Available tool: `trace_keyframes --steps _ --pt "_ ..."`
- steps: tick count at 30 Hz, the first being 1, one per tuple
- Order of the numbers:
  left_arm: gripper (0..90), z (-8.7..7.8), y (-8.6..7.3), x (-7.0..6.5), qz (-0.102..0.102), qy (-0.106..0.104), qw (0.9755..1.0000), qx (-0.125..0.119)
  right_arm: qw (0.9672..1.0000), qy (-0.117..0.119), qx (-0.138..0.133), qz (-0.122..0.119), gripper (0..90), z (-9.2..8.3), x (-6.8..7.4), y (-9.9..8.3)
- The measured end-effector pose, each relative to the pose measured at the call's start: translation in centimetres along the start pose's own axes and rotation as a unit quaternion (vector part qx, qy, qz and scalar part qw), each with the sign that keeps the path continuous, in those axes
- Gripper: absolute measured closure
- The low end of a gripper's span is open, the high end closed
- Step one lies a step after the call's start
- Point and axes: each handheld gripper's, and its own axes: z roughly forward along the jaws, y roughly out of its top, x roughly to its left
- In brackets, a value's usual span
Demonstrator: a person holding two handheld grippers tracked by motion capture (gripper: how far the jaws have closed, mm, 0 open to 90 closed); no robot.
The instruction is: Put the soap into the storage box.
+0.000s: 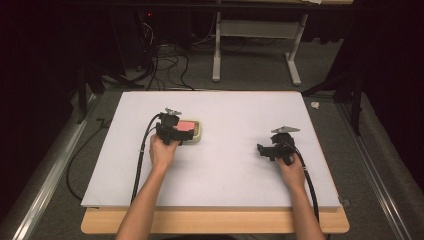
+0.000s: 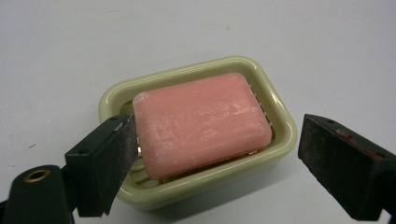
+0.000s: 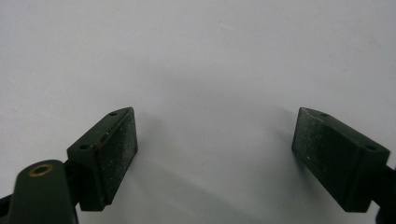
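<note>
A pink bar of soap (image 2: 201, 122) lies in a pale green soap dish (image 2: 280, 116) on the white table. From above, the soap (image 1: 187, 125) and the dish (image 1: 198, 134) sit left of centre. My left gripper (image 2: 212, 168) (image 1: 176, 134) hovers open just over the dish, one jaw near each short end of the soap, not clearly touching. Over bare white tabletop at the right, my right gripper (image 3: 215, 156) (image 1: 266, 150) stands open with nothing between its pads.
The white board (image 1: 225, 165) rests on a wooden table whose front edge (image 1: 215, 222) shows below it. Cables trail from both grippers toward the front. Beyond the far edge are a grey floor, black cables and a table frame (image 1: 216, 50).
</note>
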Motion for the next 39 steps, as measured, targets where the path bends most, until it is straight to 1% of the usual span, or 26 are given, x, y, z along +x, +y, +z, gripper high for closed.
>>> trace_keyframes --steps 5,12,15,18,27,29,33,39 --pt "13.4 -0.5 -0.2 0.0 0.005 -0.001 1.0 0.0 1.0 0.0 0.0 0.0 14.8 0.0 0.0 0.0" --pt "13.7 -1.6 -0.4 -0.3 0.01 -0.007 0.9998 -0.015 1.0 0.0 0.0 0.0 14.8 0.0 0.0 0.0" --pt "13.8 -1.9 -0.8 -0.2 0.007 -0.009 0.9997 -0.019 1.0 0.0 0.0 0.0 14.9 0.0 0.0 0.0" --pt "14.1 -2.3 -1.2 -0.1 0.0 -0.016 0.9996 -0.022 1.0 0.0 0.0 -0.001 14.8 0.0 0.0 0.0" --pt "14.4 -3.5 -2.0 -0.1 -0.003 -0.022 0.9992 -0.034 1.0 0.0 0.0 -0.002 14.8 0.0 0.0 0.0" --pt "14.5 -3.7 -2.1 -0.1 -0.004 -0.025 0.9992 -0.032 1.0 0.0 0.0 -0.002 14.9 0.0 0.0 0.0" --pt "14.6 -4.2 -2.4 0.0 -0.011 -0.034 0.9985 -0.041 1.0 0.0 -0.001 -0.002 14.8 0.0 0.0 0.0" --pt "14.7 -4.9 -3.0 0.1 -0.012 -0.037 0.9982 -0.046 1.0 0.0 0.0 -0.002 14.8 0.0 0.0 0.0"
